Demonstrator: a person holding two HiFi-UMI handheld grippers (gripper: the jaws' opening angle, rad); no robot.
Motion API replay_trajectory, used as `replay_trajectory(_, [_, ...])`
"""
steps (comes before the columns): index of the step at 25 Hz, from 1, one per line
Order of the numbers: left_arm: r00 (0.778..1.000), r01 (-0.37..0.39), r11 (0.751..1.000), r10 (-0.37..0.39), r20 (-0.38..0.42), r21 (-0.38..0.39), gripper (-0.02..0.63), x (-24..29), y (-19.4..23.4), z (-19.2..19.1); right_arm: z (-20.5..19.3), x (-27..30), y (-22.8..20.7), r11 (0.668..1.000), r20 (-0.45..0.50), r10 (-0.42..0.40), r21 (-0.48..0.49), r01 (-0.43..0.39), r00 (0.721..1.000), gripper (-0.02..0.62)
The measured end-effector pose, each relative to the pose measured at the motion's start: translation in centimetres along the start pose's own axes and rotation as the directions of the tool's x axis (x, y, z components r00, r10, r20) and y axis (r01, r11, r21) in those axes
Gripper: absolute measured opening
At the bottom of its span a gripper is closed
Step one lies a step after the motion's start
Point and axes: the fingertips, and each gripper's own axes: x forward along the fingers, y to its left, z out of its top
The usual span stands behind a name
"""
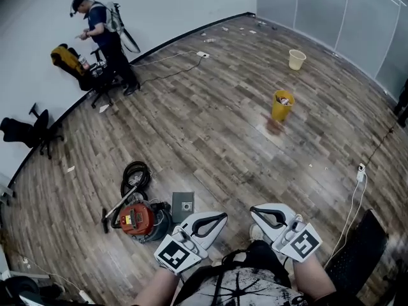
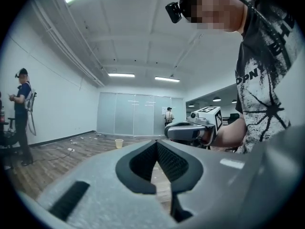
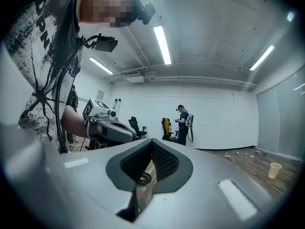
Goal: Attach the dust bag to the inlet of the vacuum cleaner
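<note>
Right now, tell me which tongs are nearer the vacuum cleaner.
Left. In the head view the left tongs hang just right of the vacuum cleaner; the right tongs are farther right, beyond them.

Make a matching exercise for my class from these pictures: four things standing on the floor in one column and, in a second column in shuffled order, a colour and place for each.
Column 1
1. vacuum cleaner
2. bin
3. bucket
4. office chair

Column 2
A. cream, nearest the glass wall
B. black, by the white wall at the left edge
C. red-topped, beside a coiled black hose
D. yellow, out in mid-floor

Pairs: 1-C, 2-D, 3-A, 4-B
</note>
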Motion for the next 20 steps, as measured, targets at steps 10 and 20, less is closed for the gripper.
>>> replay_trajectory(10, [0.963, -0.268, 0.960, 0.268, -0.007, -0.087, -0.002, 7.6, 6.3, 0.6, -0.7, 1.8, -10.1, 0.972, 0.023, 0.231, 0.032, -0.232, 0.973, 0.005])
replay_trajectory(20, [0.890, -0.451, 0.890, 0.454, 0.045, -0.066, -0.002, 10.1, 9.7, 1.9, -0.3, 4.2, -14.4, 0.911, 0.043, 0.412, 0.010, -0.413, 0.910, 0.005])
